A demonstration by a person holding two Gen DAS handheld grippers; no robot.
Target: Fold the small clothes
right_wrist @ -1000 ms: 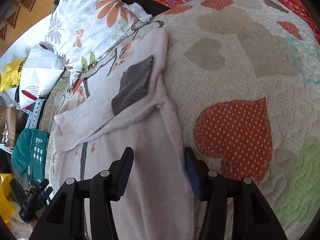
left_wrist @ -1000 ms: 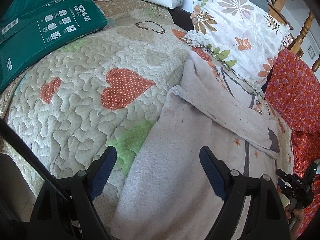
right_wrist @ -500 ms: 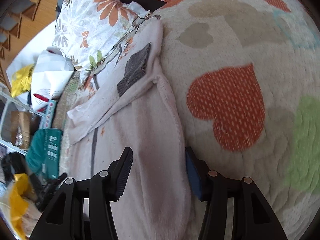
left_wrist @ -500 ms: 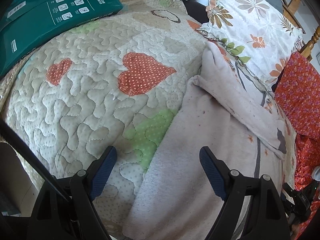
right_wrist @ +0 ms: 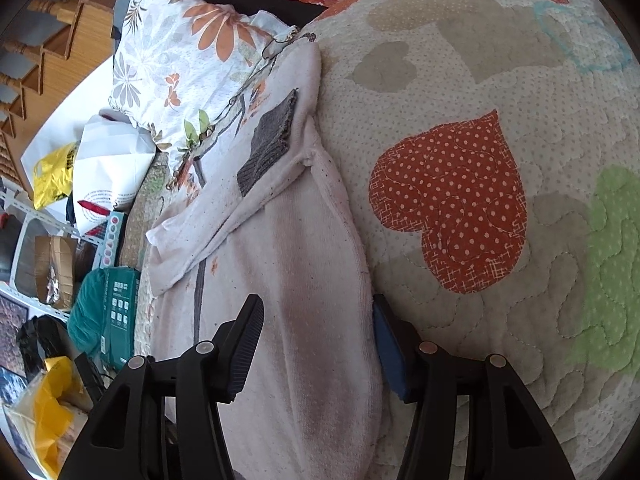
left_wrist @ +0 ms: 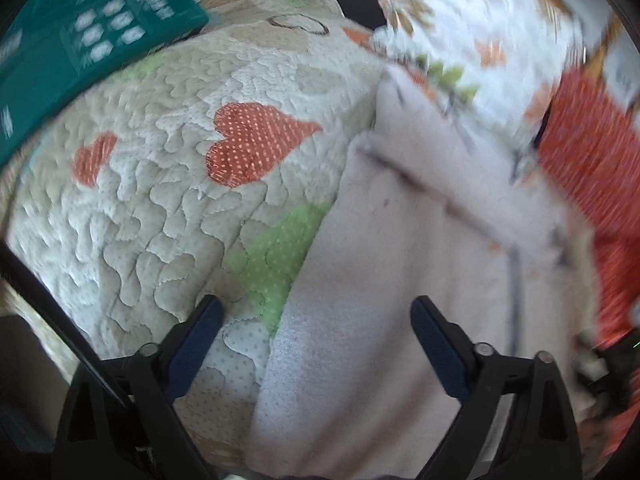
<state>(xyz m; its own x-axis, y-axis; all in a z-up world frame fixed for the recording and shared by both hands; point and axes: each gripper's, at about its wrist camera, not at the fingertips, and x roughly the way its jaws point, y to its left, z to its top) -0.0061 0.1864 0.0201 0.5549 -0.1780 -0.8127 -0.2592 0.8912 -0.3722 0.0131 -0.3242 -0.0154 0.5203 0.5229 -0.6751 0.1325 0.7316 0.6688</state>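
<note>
- Since half a second ago the left tongs point(left_wrist: 312, 320) have swung a little back toward the garment, so its pale edge sits nearer the middle of their gap; the right tongs point(right_wrist: 316, 320) have shifted little, and the sweater lies as it did.
- Left tongs: released, fingers spread wide and holding nothing, straddling the sweater's point(left_wrist: 400, 280) left edge where it meets the green heart patch point(left_wrist: 276, 256) of the quilt point(left_wrist: 160, 200).
- That left view is smeared by motion, so I cannot tell whether the lower finger touches the cloth yet; probably it hovers just above it.
- The pale pink sweater point(right_wrist: 288, 264) lies flat on the quilted bed, its hem end toward the person, a sleeve point(right_wrist: 224, 216) folded across the chest and its grey cuff point(right_wrist: 268, 148) lying on top, the collar end touching the flowered pillow point(right_wrist: 192, 60).
- Right tongs: also released, half open, fingers on either side of the sweater's right edge near the hem, grasping nothing.
- To do this step well, I judge both tongs should pinch the hem corners at matching height, catching every layer of knit.
- Lift only slightly, then carry the hem toward the collar in one even sweep, keeping the side edges parallel so the crossed sleeve stays tucked.
</note>
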